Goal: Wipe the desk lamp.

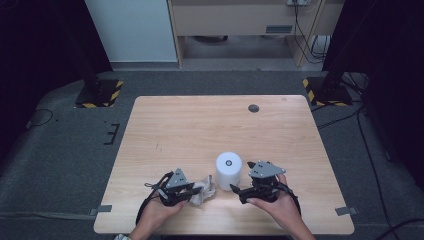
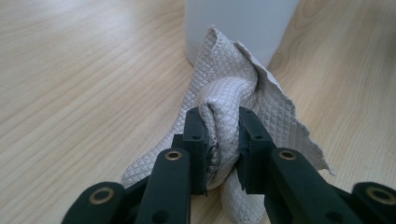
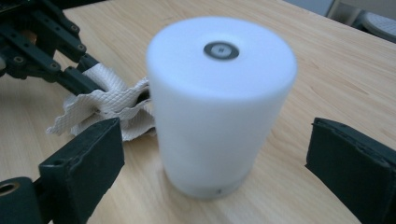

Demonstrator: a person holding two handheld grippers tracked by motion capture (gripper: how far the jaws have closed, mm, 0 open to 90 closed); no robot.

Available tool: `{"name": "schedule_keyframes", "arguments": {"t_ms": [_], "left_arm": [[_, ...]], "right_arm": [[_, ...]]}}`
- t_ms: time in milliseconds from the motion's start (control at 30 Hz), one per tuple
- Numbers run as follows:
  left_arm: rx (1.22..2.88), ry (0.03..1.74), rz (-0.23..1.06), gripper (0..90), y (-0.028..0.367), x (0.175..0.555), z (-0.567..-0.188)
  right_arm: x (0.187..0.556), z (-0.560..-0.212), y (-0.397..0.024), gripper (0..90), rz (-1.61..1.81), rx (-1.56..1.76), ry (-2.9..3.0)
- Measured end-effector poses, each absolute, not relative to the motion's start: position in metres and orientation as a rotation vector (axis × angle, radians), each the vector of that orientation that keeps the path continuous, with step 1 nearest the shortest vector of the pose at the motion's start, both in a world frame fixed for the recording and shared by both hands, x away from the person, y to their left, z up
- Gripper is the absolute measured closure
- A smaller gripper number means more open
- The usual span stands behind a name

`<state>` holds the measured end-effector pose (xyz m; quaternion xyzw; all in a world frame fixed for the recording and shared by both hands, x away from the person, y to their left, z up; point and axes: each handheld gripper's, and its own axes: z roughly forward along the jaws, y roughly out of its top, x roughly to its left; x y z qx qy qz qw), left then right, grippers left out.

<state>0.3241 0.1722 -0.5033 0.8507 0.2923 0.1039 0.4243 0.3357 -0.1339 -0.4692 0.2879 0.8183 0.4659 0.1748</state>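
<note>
High view: on the wooden table (image 1: pixel 200 125) a white cylinder (image 1: pixel 228 170) stands upright near the front edge. At its 8 o'clock lies a crumpled paper towel (image 1: pixel 204 192), pinched by the left gripper (image 1: pixel 192 192). The right gripper (image 1: pixel 234 189) sits at the cylinder's 4 o'clock.

Left gripper view: the 2 jaws are clamped narrowly on a bunched fold of the paper towel (image 2: pixel 224 116); the cylinder (image 2: pixel 238 25) rises at 12 o'clock, touching the towel.

Right gripper view: the jaws stand wide apart, flanking the cylinder (image 3: pixel 219 107) without touching it. The left gripper (image 3: pixel 86 81) grips the towel (image 3: pixel 105 109) at 9 o'clock.
</note>
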Motion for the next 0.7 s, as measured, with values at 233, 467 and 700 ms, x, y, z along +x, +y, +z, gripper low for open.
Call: {"name": "schedule_keyframes", "arguments": {"t_ms": [233, 467, 700], "left_arm": [[2.062, 0.72, 0.292, 75.3, 0.177, 0.324, -0.493], [2.037, 0.717, 0.31, 75.3, 0.18, 0.323, -0.489], [2.017, 0.693, 0.303, 75.2, 0.178, 0.32, -0.484]], "right_arm": [[0.361, -0.467, -0.121, 3.9, 1.374, 0.802, 2.335], [0.37, -0.468, -0.109, 5.3, 1.38, 0.764, 2.358], [0.367, -0.466, -0.109, 9.2, 1.375, 0.74, 2.388]]}}
